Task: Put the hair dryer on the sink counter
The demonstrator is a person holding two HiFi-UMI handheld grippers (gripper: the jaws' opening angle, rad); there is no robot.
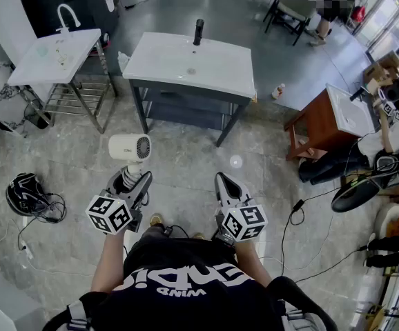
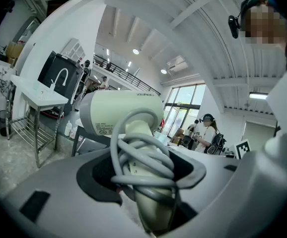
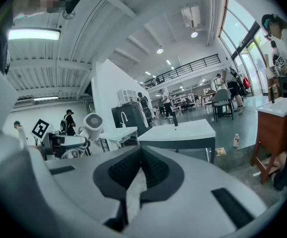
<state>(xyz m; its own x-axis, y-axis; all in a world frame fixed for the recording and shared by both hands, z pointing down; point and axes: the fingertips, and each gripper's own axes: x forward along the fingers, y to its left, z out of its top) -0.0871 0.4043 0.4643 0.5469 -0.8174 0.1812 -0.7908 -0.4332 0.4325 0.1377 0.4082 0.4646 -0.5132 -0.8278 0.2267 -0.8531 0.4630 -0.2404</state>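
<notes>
Left gripper point(image 1: 134, 179) pinches the hair dryer point(image 1: 129, 147) by its cord-wrapped handle; right gripper point(image 1: 225, 183) beside it has jaws pressed together on nothing. The sink counter point(image 1: 165, 64) stands ahead of both, well apart.

Head view: looking steeply down from above the person, facing the white rectangular sink counter on dark grey legs point(image 1: 189, 64), well ahead.
Left gripper view: riding the left gripper point(image 1: 132, 178), looking nearly level, very close behind the cream plastic hair dryer point(image 2: 121, 114).
Right gripper view: riding the right gripper point(image 1: 223, 179), looking nearly level toward the counter from well back.
Shared: head and right gripper views are both taking in the counter, hair dryer left of it.
</notes>
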